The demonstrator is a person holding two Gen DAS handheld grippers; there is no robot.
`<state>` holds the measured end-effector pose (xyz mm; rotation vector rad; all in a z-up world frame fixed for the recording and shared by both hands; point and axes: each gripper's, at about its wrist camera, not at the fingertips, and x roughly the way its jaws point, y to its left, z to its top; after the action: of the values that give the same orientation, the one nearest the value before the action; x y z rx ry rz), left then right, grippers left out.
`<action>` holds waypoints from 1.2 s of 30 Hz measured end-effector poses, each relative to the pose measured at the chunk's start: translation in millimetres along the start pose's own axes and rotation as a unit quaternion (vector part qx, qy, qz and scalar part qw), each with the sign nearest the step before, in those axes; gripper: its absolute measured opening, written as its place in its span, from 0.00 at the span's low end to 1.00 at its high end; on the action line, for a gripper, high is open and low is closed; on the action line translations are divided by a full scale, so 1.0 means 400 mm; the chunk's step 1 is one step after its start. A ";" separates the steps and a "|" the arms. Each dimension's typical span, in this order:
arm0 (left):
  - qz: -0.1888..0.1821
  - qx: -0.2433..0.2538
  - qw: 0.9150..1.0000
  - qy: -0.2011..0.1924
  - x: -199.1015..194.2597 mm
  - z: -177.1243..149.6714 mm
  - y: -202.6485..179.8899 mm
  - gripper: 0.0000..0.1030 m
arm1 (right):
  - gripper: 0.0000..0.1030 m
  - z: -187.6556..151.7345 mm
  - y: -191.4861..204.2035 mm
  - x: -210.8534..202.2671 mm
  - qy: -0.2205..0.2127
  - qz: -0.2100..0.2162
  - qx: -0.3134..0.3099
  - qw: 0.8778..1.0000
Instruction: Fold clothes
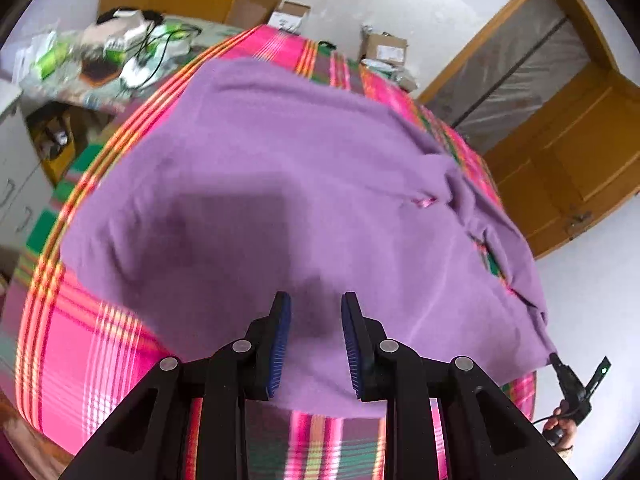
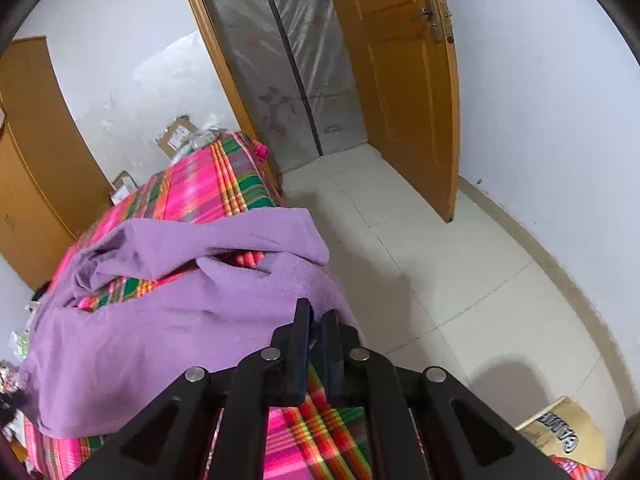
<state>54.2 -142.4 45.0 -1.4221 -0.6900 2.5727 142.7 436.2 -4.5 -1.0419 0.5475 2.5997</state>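
Right wrist view: right gripper [image 2: 317, 322], jaws nearly shut, pinches the purple fleece garment [image 2: 168, 320] hem at six o'clock. Left gripper [image 1: 316, 340] hovers half-open, empty. Best tension that corner before folding across the plaid bedspread [image 2: 208, 184].

Little can be read here. The brown cardboard box [image 2: 560, 428] on the floor at the lower right of the right wrist view carries bold dark letters seen upside down and cut off by the edge; they may read "AMA", but the angle makes that unsure. The small cardboard parcels [image 2: 178, 139] against the white wall beyond the bed bear white shipping labels, and the print on them is too small to make out. The open cardboard boxes [image 1: 386, 49] in the left wrist view likewise show only blurred labels.
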 end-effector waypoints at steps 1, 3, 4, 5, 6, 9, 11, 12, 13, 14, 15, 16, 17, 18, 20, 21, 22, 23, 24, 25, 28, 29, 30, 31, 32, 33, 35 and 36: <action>-0.002 0.007 1.000 -0.002 0.000 0.015 -0.015 0.26 | 0.06 0.002 -0.002 -0.004 0.002 -0.001 0.000 1.000; -0.005 0.025 1.000 -0.006 -0.004 0.048 -0.049 0.26 | 0.06 0.009 -0.004 -0.013 0.009 -0.001 -0.003 1.000; -0.005 0.035 0.999 -0.008 -0.006 0.066 -0.067 0.26 | 0.06 0.013 0.000 -0.017 0.012 -0.001 -0.011 1.000; -0.010 0.044 0.999 -0.010 -0.006 0.083 -0.085 0.26 | 0.06 0.018 0.006 -0.024 0.012 -0.006 -0.019 1.000; -0.014 0.053 0.998 -0.011 -0.007 0.100 -0.103 0.26 | 0.06 0.024 0.011 -0.031 0.009 -0.013 -0.027 1.000; -0.027 0.075 0.997 -0.011 -0.001 0.153 -0.151 0.26 | 0.06 0.043 0.020 -0.047 -0.001 -0.036 -0.038 0.999; -0.032 0.092 0.995 -0.008 0.022 0.198 -0.192 0.26 | 0.06 0.059 0.020 -0.053 -0.004 -0.048 -0.038 0.998; -0.033 0.097 0.995 -0.005 0.036 0.215 -0.206 0.26 | 0.06 0.068 0.023 -0.057 -0.006 -0.053 -0.041 0.998; -0.035 0.104 0.994 -0.001 0.051 0.232 -0.224 0.26 | 0.06 0.077 0.026 -0.060 -0.008 -0.061 -0.044 0.997; -0.036 0.110 0.993 0.003 0.065 0.248 -0.243 0.26 | 0.07 0.086 0.031 -0.062 -0.011 -0.062 -0.049 0.997; -0.038 0.116 0.993 0.008 0.081 0.266 -0.261 0.26 | 0.08 0.095 0.038 -0.063 -0.013 -0.059 -0.055 0.997; -0.040 0.118 0.992 0.014 0.104 0.286 -0.274 0.26 | 0.08 0.107 0.048 -0.063 -0.014 -0.047 -0.062 0.997; -0.042 0.120 0.992 0.021 0.127 0.306 -0.288 0.26 | 0.08 0.118 0.061 -0.055 -0.013 -0.031 -0.069 0.997; -0.044 0.123 0.991 0.027 0.150 0.326 -0.302 0.26 | 0.09 0.128 0.076 -0.045 -0.010 -0.019 -0.077 0.997; -0.048 0.127 0.990 0.040 0.196 0.367 -0.328 0.26 | 0.16 0.145 0.110 -0.020 -0.004 0.006 -0.095 0.995; -0.045 0.124 0.990 0.045 0.221 0.384 -0.336 0.26 | 0.23 0.152 0.134 0.001 0.002 0.019 -0.108 0.994; -0.047 0.125 0.990 0.051 0.246 0.400 -0.346 0.26 | 0.26 0.159 0.160 0.025 0.011 0.032 -0.121 0.992; -0.050 0.126 0.989 0.057 0.271 0.415 -0.355 0.26 | 0.28 0.166 0.187 0.050 0.019 0.045 -0.133 0.990; -0.055 0.125 0.989 0.063 0.295 0.429 -0.363 0.26 | 0.29 0.173 0.213 0.075 0.028 0.058 -0.146 0.987; -0.061 0.123 0.988 0.072 0.321 0.443 -0.370 0.26 | 0.30 0.180 0.240 0.099 0.036 0.070 -0.158 0.984; -0.067 0.108 0.987 0.094 0.389 0.479 -0.384 0.26 | 0.34 0.192 0.300 0.168 0.061 0.096 -0.186 0.976; -0.067 0.109 0.987 0.098 0.411 0.488 -0.392 0.26 | 0.34 0.194 0.313 0.188 0.071 0.104 -0.191 0.974; -0.066 0.110 0.986 0.103 0.431 0.497 -0.399 0.26 | 0.35 0.196 0.327 0.209 0.081 0.111 -0.196 0.971; -0.063 0.116 0.986 0.106 0.445 0.504 -0.405 0.26 | 0.35 0.197 0.338 0.224 0.089 0.116 -0.203 0.968; -0.060 0.118 0.986 0.106 0.462 0.512 -0.407 0.26 | 0.35 0.195 0.347 0.236 0.094 0.117 -0.212 0.965; -0.056 0.119 0.986 0.107 0.479 0.520 -0.410 0.26 | 0.36 0.194 0.356 0.247 0.099 0.118 -0.222 0.963; -0.045 0.111 0.986 0.112 0.515 0.537 -0.407 0.26 | 0.36 0.193 0.371 0.273 0.109 0.112 -0.241 0.958; -0.041 0.110 0.986 0.116 0.531 0.542 -0.407 0.26 | 0.37 0.191 0.374 0.283 0.116 0.112 -0.245 0.956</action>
<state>-260.1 -1.9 51.9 -1.5477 -0.4071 2.2884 -41.2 351.5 2.3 -1.5309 0.0571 2.9125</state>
